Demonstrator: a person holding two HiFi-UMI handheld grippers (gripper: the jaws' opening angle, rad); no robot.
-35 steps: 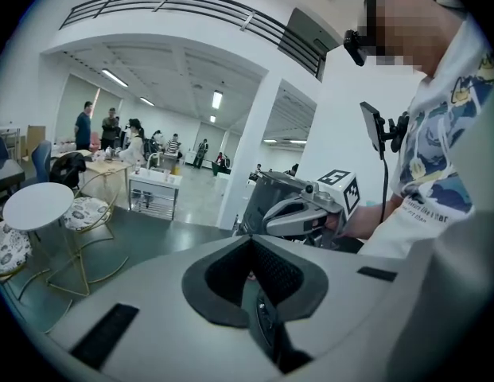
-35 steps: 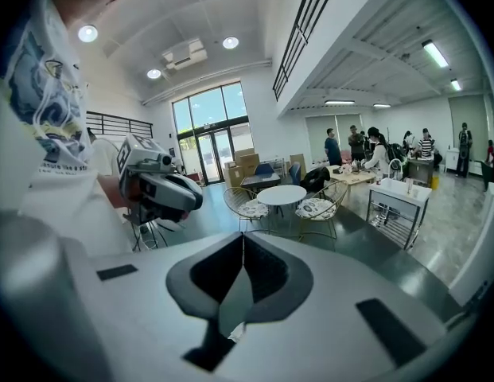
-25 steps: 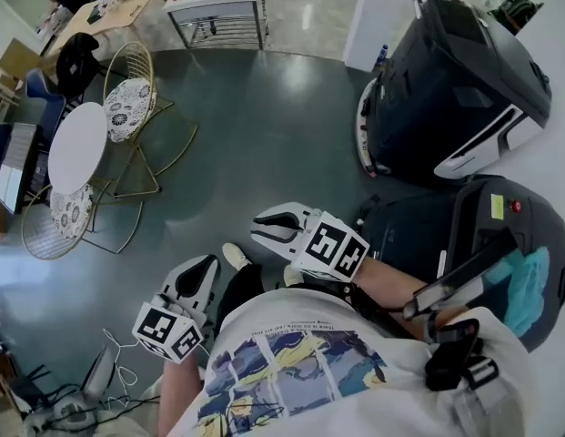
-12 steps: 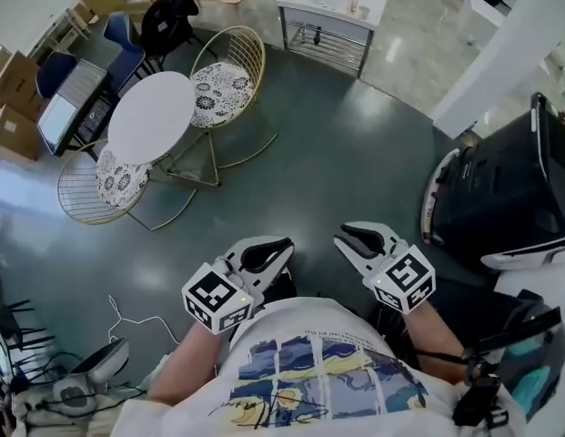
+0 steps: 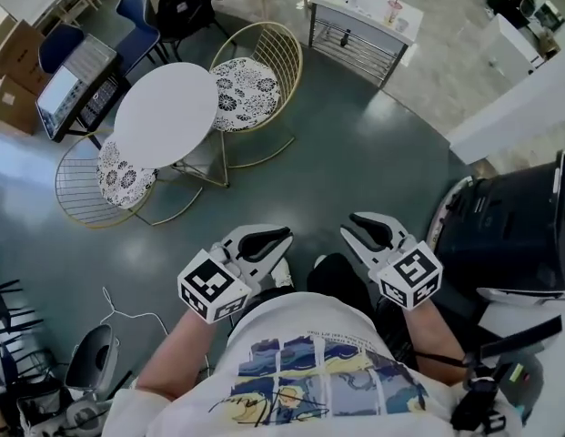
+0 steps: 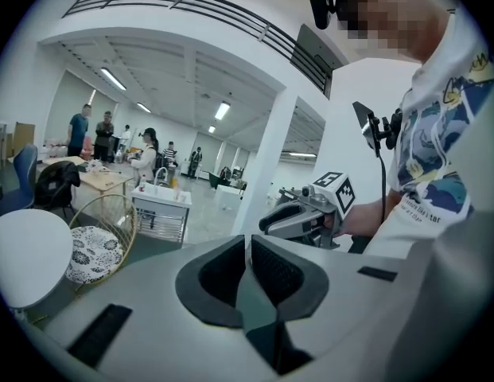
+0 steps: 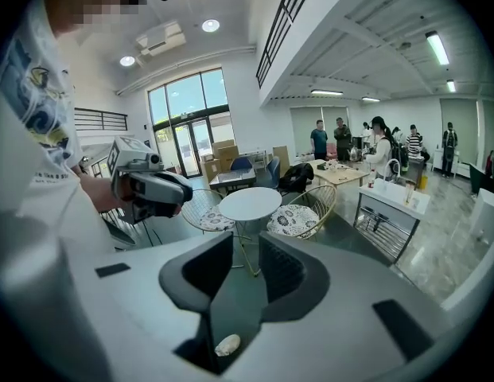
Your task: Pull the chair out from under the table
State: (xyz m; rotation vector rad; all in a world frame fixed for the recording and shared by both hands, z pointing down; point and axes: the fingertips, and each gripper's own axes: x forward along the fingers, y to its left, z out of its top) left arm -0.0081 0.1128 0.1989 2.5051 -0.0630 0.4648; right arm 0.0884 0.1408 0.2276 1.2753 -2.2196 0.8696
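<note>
Lower centre of the head view: left gripper [image 5: 280, 237] has its jaws nearly together, holding nothing. Right gripper [image 5: 353, 226] has its jaws opening, nothing between them. Dark grey floor [image 5: 355, 153] lies ahead. Upper left: gold wire chair with patterned cushion [image 5: 107, 176] is partly tucked under the round white table [image 5: 164, 115], well apart from both grippers. Chair looks untouched; approach, grasp and pull are all left to do.

No words, numbers or brands legible — the cube [image 5: 209, 287] on the left tongs [image 5: 282, 237] shows only square patterns.

Head view looks steeply down from overhead; both gripper views face forward, all sharing the distant round white table [image 5: 164, 115].
</note>
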